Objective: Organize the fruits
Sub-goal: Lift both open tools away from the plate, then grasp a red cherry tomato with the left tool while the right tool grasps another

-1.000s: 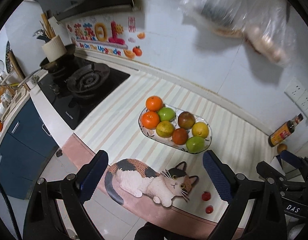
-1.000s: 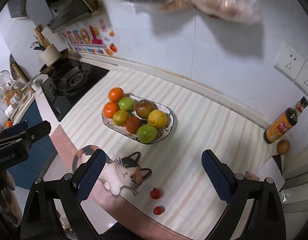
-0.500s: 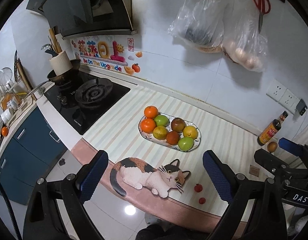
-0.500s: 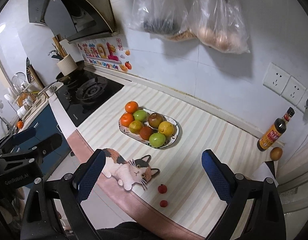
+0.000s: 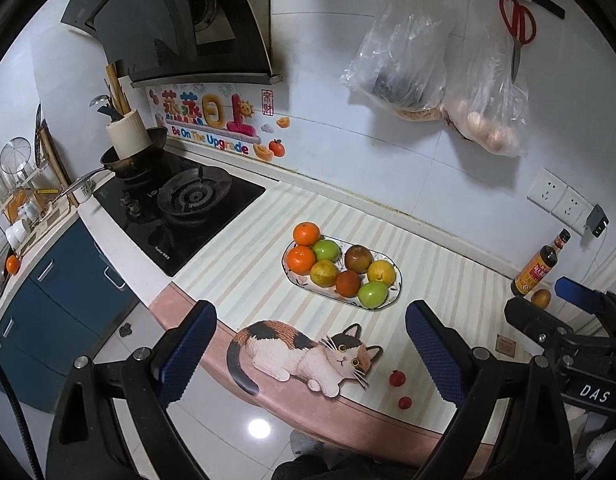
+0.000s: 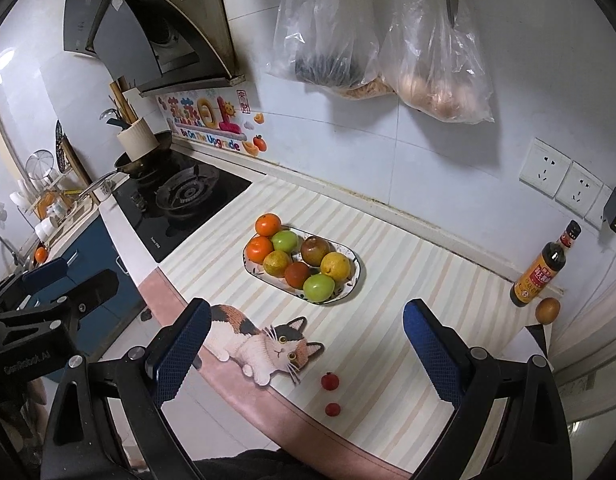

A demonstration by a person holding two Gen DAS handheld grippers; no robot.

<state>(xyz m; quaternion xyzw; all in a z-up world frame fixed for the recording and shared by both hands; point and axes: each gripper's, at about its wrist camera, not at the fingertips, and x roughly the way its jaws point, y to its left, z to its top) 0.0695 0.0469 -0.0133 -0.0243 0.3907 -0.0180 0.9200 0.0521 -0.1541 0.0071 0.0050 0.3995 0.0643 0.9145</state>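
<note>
An oval patterned plate (image 5: 393, 298) (image 6: 355, 280) on the striped counter carries several fruits: oranges, green apples, yellow and brownish ones. Two small red fruits (image 5: 397, 379) (image 6: 330, 381) lie loose near the counter's front edge, right of a cat-shaped mat (image 5: 304, 354) (image 6: 264, 346). A brown round fruit (image 5: 541, 298) (image 6: 547, 310) sits beside a sauce bottle at the far right. My left gripper (image 5: 310, 354) hangs open, high above the counter's front edge, holding nothing. My right gripper (image 6: 306, 350) is likewise open and empty, held well above the counter.
A black gas hob (image 5: 180, 208) with a pan is at the left. A sauce bottle (image 6: 542, 272) stands at the back right below wall sockets. Plastic bags (image 5: 436, 76) and red scissors (image 5: 518, 24) hang on the wall. Blue cabinets (image 5: 60, 288) lie below left.
Both grippers have pulled back and up from the counter, so the plate and fruits look smaller and more of the wall shows. Both stayed open. Nothing on the counter moved.
</note>
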